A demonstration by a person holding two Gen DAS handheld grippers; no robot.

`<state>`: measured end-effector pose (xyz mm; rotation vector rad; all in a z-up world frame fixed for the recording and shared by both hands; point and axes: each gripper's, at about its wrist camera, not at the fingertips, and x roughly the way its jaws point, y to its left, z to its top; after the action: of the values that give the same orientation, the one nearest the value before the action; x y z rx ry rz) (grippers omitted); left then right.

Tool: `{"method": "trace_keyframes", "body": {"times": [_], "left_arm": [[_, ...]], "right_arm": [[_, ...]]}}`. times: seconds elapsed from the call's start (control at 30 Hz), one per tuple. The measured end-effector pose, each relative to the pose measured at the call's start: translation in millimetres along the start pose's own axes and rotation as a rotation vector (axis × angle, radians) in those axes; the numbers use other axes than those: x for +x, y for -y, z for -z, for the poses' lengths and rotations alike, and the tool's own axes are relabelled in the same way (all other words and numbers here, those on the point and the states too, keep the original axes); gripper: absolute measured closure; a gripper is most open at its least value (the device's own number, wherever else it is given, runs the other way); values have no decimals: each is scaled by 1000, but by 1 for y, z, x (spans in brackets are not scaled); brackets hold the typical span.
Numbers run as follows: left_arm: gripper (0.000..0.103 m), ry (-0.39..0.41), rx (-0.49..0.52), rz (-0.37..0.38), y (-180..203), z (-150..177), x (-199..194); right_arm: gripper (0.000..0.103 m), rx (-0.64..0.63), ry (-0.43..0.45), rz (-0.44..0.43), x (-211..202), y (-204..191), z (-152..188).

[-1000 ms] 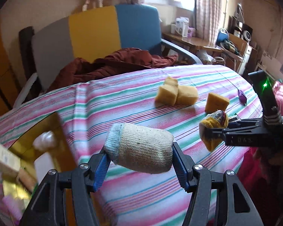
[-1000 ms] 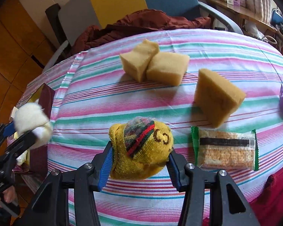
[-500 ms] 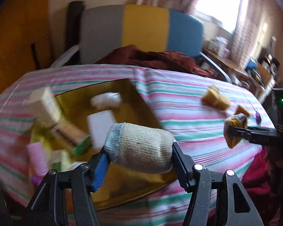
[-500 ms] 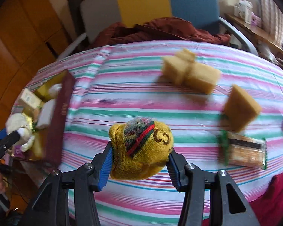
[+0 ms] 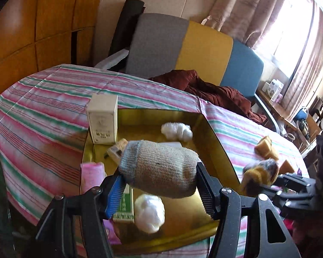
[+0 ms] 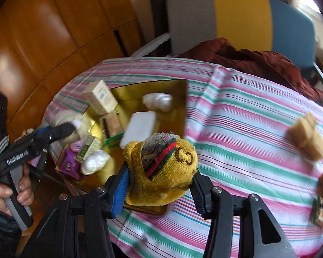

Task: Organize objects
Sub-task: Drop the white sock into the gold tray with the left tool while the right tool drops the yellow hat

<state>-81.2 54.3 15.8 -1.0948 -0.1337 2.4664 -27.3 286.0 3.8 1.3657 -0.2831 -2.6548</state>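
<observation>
Above the gold tray (image 5: 215, 135) at the edge of the striped table (image 5: 43, 111), your left gripper (image 5: 159, 185) is clamped on a rolled grey sock (image 5: 159, 169), its pads pressing on both ends so the roll lies crosswise between them. Your right gripper (image 6: 159, 182) is clamped the same way on a balled yellow sock (image 6: 161, 169) with red, green and brown markings, held over the tray's near rim, which shows just beneath the ball in the right wrist view. From the left wrist view you can see that yellow sock off to the right, blurred, just past the tray's right wall.

Inside the tray you have a white box (image 5: 103, 120) standing upright in the far left corner, a white ball of wadding (image 5: 176, 130) near the far wall, and another white ball (image 5: 149, 212) close to the near rim. A flat white block (image 6: 140, 129) lies in the middle, with a green-printed carton (image 6: 89, 148) and a purple pouch (image 6: 70, 165) toward the left side. A pink packet (image 5: 92, 176) rests against the tray's left wall.

Out on the cloth, well apart from the tray, tan sponge blocks (image 6: 308, 137) sit together, and a green-edged snack packet (image 6: 322, 214) lies near the right edge of the table. Your hand (image 6: 8, 191) grips the left tool's handle at the lower left of the right wrist view. Behind the table stands a chair (image 5: 196, 51) with grey, yellow and blue panels and a dark red garment (image 5: 215, 92) draped over its seat.
</observation>
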Motion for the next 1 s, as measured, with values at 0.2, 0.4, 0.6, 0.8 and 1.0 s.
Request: {"method": "trace_keyframes", "body": {"times": [0.2, 0.4, 0.6, 0.8, 1.0], "left_arm": [[41, 5, -3, -1, -1, -26, 18], [40, -4, 22, -41, 0, -56, 46], [25, 19, 37, -113, -5, -75, 65], [19, 55, 11, -120, -7, -57, 42], [19, 47, 13, -130, -1, -22, 23]], "right_arm": [[51, -31, -20, 3, 16, -14, -10], [51, -35, -42, 4, 29, -13, -17], [49, -33, -70, 26, 46, -10, -18], [29, -19, -72, 80, 57, -5, -16], [25, 12, -64, 84, 53, -3, -10]]}}
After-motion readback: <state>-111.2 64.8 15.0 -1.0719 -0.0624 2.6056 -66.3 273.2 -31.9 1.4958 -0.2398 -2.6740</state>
